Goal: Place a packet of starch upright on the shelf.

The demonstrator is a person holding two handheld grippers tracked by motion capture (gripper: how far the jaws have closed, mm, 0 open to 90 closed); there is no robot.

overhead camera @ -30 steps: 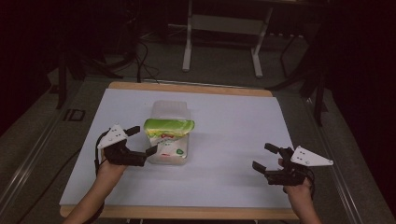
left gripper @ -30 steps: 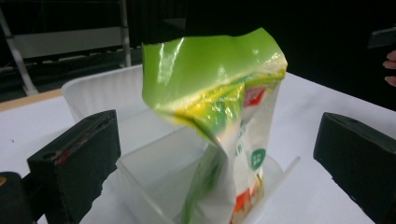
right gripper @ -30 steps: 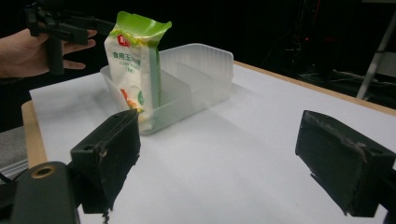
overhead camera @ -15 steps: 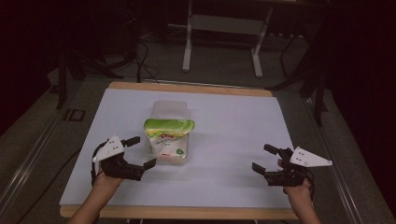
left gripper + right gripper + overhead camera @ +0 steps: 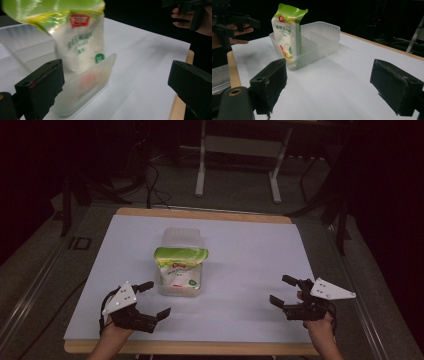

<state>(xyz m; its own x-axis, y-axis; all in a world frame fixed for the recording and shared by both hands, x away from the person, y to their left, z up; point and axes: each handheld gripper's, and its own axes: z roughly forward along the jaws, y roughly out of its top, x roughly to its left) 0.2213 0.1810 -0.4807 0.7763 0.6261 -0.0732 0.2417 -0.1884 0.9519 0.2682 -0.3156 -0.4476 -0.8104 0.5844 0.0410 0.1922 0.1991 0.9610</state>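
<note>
A clear plastic container [image 5: 181,236] with a divider sits in the middle of the white sheet. A white pouch with a green top [image 5: 180,267] stands upright in its near compartment. My left gripper [image 5: 158,298] is open near the front edge, to the left of and below the container, apart from it. In the left gripper view the pouch [image 5: 79,42] and the container wall [image 5: 86,86] are close ahead of the left gripper [image 5: 116,85]. My right gripper [image 5: 279,289] is open and empty at the front right. Its own view shows the pouch [image 5: 286,32] and container [image 5: 323,37] farther off.
The white sheet [image 5: 250,250] covers a wooden table with an edge strip [image 5: 200,347] at the front. Metal stand legs [image 5: 202,165] and cables lie on the dark floor behind the table. The other hand and its gripper [image 5: 229,21] appear at the upper left in the right gripper view.
My left gripper has drawn back from beside the container toward the front edge, staying open. The right gripper, pouch and container have not moved.
</note>
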